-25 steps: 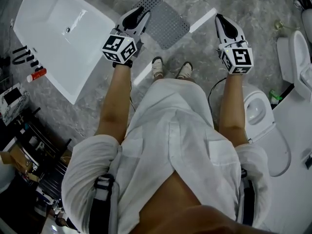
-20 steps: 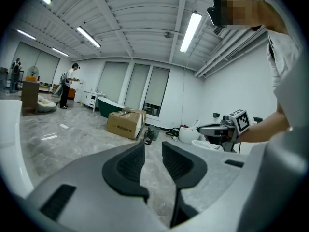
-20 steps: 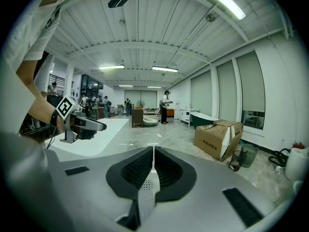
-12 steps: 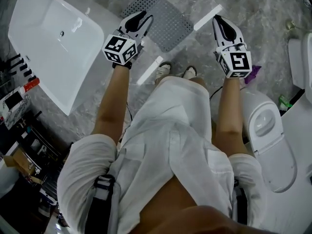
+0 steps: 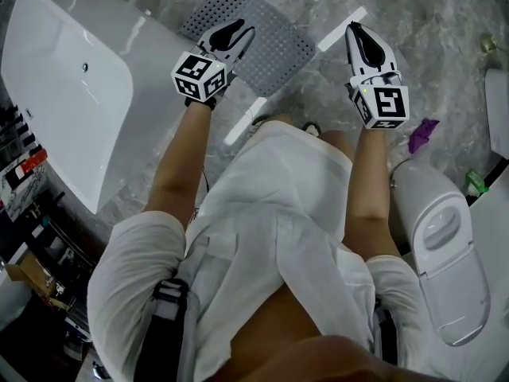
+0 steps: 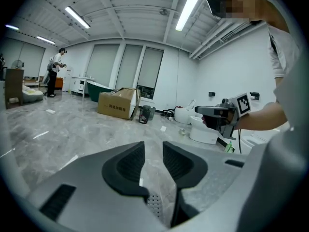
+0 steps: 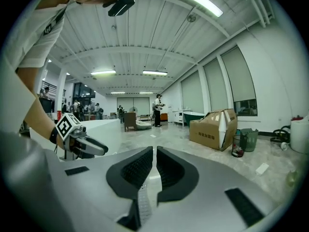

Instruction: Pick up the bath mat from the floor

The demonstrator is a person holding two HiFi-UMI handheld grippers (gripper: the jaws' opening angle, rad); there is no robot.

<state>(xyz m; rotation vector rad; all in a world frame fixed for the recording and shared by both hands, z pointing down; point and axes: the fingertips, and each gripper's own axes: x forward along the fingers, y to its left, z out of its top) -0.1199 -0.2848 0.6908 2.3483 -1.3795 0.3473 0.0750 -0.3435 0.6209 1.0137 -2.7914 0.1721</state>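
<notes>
— Both tongs lower than a second ago, closer to the floor (image 5: 413,22). Person bent further; shoes now mostly under the shirt hem.

— Bath mat?

— Grey, perforated bath mat (image 5: 274,50) flat on the floor, ahead of the person, beside the white bathtub (image 5: 64,94).

— Relative to the tongs?

— Left tongs (image 5: 245,30): tips over the mat's near-left part in the head view. Left gripper view shows a patch of mat holes low down through the gap. No contact visible. Right tongs (image 5: 355,30): off the mat's right edge, over a white floor strip (image 5: 330,40).

— Jaw states?

— Left: pads apart, clear gap, nothing between them. Right: closed to a hairline slit, nothing in it.

— Mat lifted?

— No. Flat on the floor, no corner raised. Toilet (image 5: 445,245) at the person's right, well apart from the mat.
</notes>
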